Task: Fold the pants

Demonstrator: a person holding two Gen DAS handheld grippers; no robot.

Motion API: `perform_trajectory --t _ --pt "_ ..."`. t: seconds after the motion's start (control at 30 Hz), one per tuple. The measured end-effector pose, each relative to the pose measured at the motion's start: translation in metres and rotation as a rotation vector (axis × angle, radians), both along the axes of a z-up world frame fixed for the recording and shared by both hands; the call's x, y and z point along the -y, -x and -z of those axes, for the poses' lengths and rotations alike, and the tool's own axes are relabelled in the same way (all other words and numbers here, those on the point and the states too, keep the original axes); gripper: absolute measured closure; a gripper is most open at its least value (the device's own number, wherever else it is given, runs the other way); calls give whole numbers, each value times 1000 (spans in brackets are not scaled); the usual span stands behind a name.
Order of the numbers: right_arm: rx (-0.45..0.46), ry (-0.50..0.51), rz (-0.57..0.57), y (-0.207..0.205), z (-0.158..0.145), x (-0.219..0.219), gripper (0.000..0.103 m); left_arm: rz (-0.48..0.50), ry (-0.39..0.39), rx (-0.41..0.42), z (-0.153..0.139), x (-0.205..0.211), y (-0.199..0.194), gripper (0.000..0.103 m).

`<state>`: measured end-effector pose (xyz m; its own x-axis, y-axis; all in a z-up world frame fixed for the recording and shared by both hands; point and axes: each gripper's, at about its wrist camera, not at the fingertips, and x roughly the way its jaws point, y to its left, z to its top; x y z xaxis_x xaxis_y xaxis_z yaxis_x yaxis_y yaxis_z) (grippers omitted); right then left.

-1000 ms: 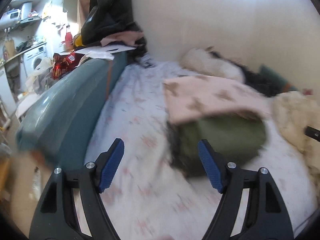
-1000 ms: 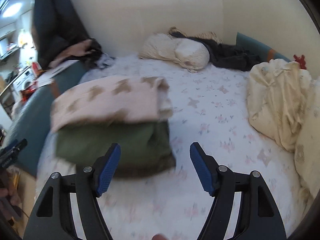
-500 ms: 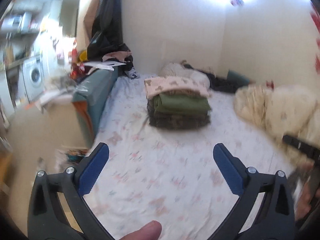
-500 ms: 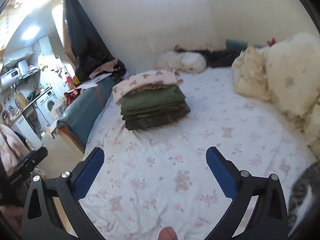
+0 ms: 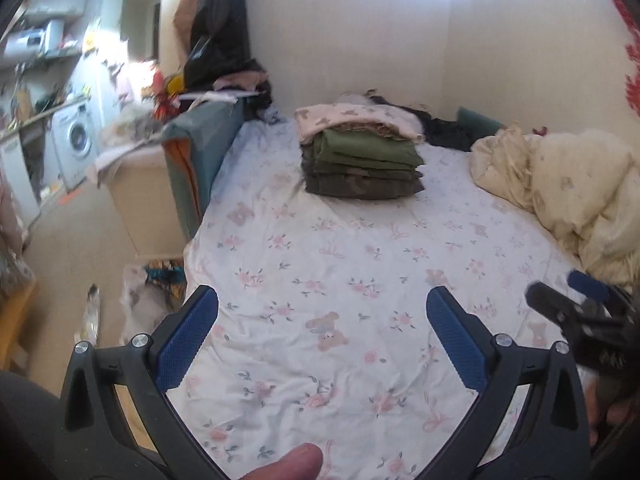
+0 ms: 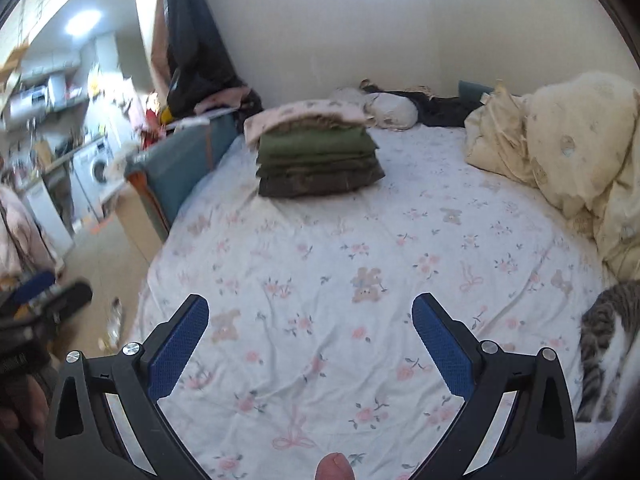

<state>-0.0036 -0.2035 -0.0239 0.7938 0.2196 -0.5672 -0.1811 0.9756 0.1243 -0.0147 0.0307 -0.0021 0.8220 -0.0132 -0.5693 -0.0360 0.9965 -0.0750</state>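
A stack of folded pants, pink bear-print on top, then olive green and dark camouflage ones, sits at the far middle of the bed. It also shows in the right wrist view. My left gripper is open and empty, held above the near part of the floral sheet, far from the stack. My right gripper is open and empty too, above the near sheet. The right gripper also shows at the right edge of the left wrist view.
A cream duvet is heaped along the bed's right side. A tabby cat lies at the near right. A teal headboard and floor clutter are on the left. Dark clothes lie by the far wall.
Both grippers have pulled back from the stack of folded pants toward the near end of the bed and their jaws have opened wider. The stack stays in place.
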Motion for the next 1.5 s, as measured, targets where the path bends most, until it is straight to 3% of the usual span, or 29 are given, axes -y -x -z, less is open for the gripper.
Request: perform_trajectory --t 0.17,0.27,0.43,0.57,1.5 --pt "15 30 10 -8 4 -6 0 5 -55 -16 9 8 -4 0" --pt "17 42 24 -10 7 -7 0 49 -32 -13 8 11 -3 0" --pt "20 64 15 -6 9 -11 0 23 7 -54 12 3 -7 0" --pt "16 76 2 -6 10 -15 0 -16 -10 -54 13 -3 -10 0" --pt "7 74 4 -7 17 -17 0 -8 -7 -60 17 -9 -11 0"
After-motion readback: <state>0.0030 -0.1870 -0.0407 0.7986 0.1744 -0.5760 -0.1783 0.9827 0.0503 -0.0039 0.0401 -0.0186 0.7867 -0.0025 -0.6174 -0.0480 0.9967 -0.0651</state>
